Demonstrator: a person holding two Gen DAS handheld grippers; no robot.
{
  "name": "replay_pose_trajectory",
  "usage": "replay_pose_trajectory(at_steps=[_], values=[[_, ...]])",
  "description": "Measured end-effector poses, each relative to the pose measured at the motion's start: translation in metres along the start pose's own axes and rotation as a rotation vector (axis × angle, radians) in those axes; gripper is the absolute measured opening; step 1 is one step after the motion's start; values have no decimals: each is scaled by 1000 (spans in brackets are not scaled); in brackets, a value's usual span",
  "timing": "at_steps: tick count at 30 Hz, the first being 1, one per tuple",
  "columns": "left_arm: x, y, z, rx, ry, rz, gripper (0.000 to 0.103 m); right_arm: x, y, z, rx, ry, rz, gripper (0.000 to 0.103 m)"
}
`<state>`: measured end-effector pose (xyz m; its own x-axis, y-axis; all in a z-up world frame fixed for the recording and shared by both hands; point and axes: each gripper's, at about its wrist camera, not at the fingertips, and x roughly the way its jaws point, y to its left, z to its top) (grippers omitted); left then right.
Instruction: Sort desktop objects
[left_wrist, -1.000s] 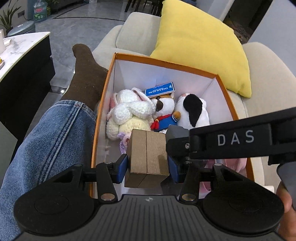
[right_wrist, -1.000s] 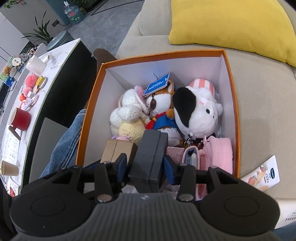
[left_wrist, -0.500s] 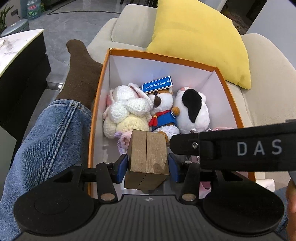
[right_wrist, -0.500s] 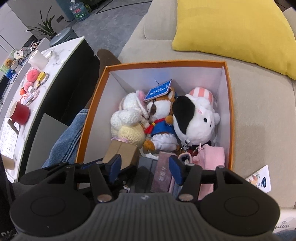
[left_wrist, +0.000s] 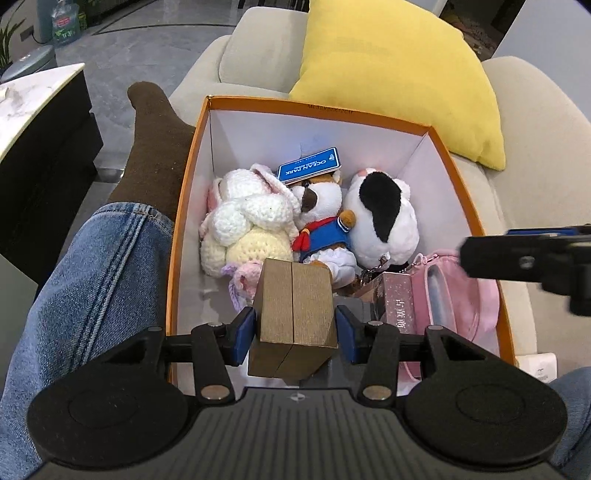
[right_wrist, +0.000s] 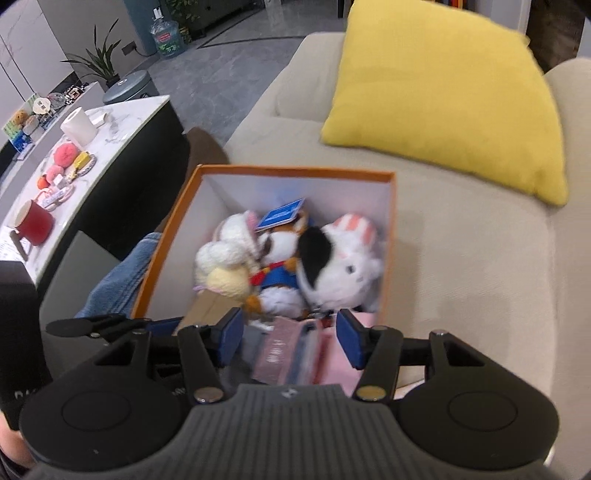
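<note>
Right-wrist view is motion-blurred; the brown box (right_wrist: 210, 308) sits mostly hidden behind the claw

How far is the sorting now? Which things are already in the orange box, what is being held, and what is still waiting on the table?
Done: three plush toys, a pink pouch and a glittery pink box lie in the orange box. In hand: the left gripper holds a brown box over it; the right gripper is empty, jaws apart. Left: a red mug, a paper roll and small items on the marble table.

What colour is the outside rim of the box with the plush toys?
Orange, with white inside walls; the box shows best in the left wrist view.
</note>
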<state>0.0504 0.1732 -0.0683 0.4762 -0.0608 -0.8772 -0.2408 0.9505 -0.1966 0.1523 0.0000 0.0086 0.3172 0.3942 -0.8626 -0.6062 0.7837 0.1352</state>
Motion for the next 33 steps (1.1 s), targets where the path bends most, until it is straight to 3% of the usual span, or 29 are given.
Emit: replay_pose_trajectory(at_steps=[17, 25, 29, 33], values=[[-7, 17, 3, -10, 37, -89, 57, -11, -38, -26, 14, 2, -16, 59], [-19, 24, 2, -3, 18, -87, 56, -23, -13, -40, -91, 15, 96, 49], [-37, 23, 2, 63, 9, -81, 56, -15, 17, -49, -180, 52, 159, 48], [-40, 11, -6, 222, 19, -19, 56, 12, 40, -58, -240, 130, 172, 44]])
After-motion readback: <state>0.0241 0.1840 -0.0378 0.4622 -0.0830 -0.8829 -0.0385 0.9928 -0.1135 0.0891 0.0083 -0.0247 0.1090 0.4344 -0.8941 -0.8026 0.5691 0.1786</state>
